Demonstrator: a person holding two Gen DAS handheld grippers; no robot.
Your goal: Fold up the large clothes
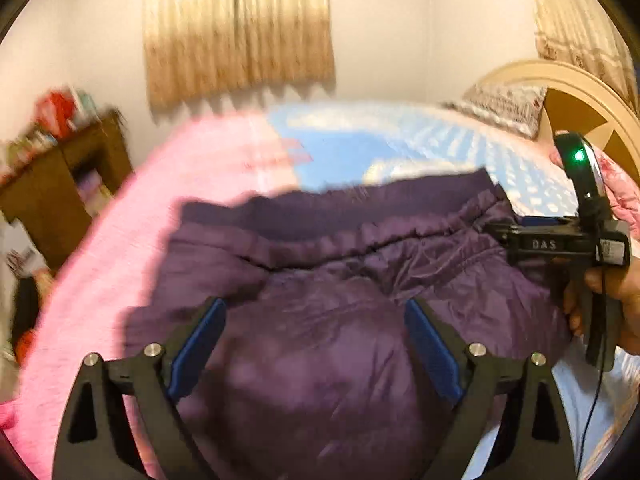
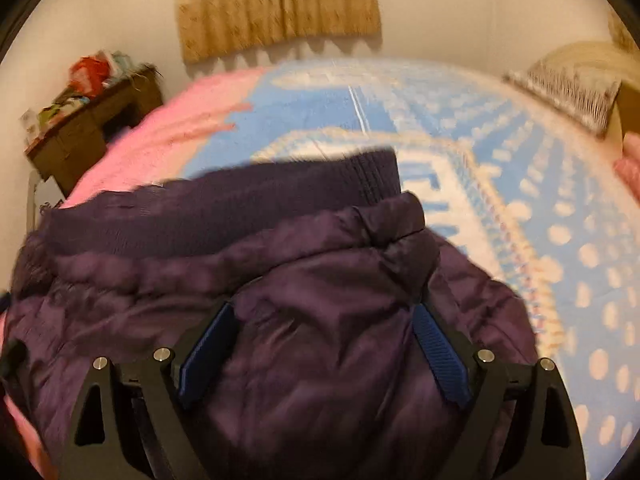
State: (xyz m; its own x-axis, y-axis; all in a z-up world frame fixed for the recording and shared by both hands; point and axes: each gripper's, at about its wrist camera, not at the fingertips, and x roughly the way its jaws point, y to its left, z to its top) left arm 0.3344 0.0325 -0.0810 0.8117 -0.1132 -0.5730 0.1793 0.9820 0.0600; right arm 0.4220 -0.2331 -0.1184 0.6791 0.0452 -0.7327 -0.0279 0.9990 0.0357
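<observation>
Two grippers hang over the bed, both tipped downward toward a dark purple padded jacket [image 1: 320,320] that lies bunched on the bedspread [image 2: 520,184]. The jacket's ribbed hem [image 2: 248,204] faces the far wall, and its left part rests on a pink blanket [image 1: 132,216] spread over that side of the bed.

The left gripper [image 1: 316,344] is angled down over the jacket's middle, its blue pads [image 1: 200,344] spread wide with nothing clamped between them; purple fabric simply shows in the gap below.

The right gripper [image 2: 320,348] tilts down more steeply over the jacket's right portion, just short of the gathered seam. Its jaws also stand released, the pads well apart and not pressing the cloth.

From the left camera, the right gripper [image 1: 560,244] appears side-on at the jacket's right edge, with a person's hand [image 1: 612,300] wrapped around its handle and a green light glowing on its top.

Both views are smeared with blur. A pillow [image 2: 568,88] sits at the headboard [image 1: 560,80], and a brown curtain [image 2: 276,4] hangs on the far wall.
</observation>
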